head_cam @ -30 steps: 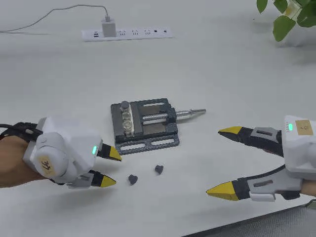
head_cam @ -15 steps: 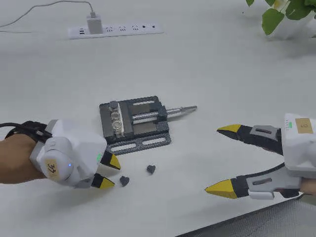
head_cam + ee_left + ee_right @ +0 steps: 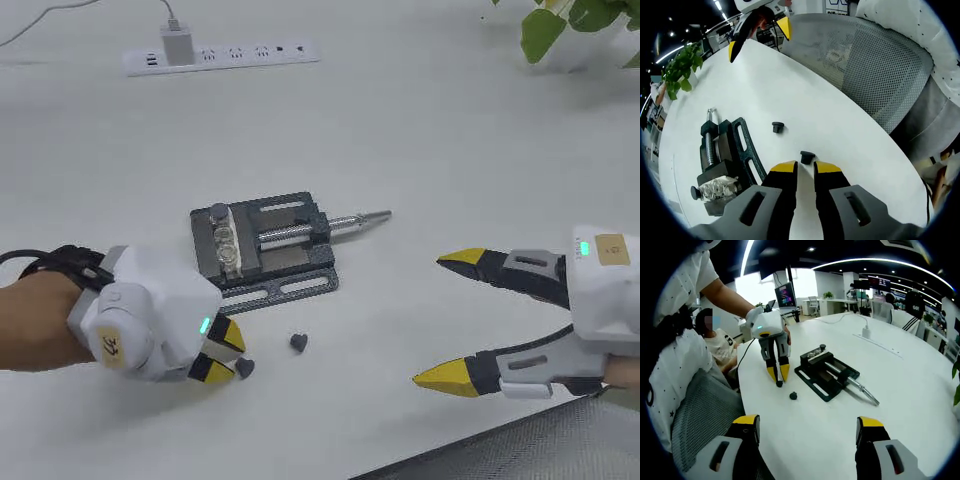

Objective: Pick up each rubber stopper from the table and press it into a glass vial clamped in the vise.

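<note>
Stoppers, two, beside one vise

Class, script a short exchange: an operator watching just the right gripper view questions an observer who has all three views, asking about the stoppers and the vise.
Operator: Does the left gripper have the nearer stopper between its jaws?
Observer: No. The left gripper view shows that stopper lying just ahead of the yellow tips, with the jaws narrowly apart and nothing gripped.
Operator: Is anything loaded in the vise? It is too small for me to tell.
Observer: Yes. The left gripper view shows clear glass vials clamped between its jaws.
</note>
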A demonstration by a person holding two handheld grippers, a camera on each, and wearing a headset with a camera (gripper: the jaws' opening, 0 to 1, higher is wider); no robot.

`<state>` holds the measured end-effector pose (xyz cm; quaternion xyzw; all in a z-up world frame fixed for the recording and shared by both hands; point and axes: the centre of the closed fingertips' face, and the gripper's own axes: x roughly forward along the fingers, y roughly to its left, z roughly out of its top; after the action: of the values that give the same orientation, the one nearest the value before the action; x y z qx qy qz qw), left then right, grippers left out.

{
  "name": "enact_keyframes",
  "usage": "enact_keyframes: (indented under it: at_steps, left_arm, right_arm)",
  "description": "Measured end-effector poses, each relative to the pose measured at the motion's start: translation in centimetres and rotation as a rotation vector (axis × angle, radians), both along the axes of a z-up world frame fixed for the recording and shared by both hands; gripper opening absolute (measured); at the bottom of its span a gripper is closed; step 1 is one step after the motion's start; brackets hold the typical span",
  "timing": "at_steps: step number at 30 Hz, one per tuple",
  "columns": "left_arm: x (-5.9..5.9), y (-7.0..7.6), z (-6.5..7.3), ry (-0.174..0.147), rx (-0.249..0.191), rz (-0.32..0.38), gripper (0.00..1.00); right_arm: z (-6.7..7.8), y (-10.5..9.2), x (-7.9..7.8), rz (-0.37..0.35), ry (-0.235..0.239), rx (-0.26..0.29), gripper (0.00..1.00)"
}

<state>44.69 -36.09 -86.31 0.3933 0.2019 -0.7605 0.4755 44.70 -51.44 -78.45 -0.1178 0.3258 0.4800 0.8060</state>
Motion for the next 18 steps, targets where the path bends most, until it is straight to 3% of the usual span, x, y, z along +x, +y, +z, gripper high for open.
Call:
enact_keyframes:
  at_steps: [18]
  left_arm:
    - [-0.04,-0.09,-0.2,0.004,-0.004,-0.004,0.06]
  right_arm:
    - [-0.09,0.03,0.22,0.004,0.001,-0.005,0.76]
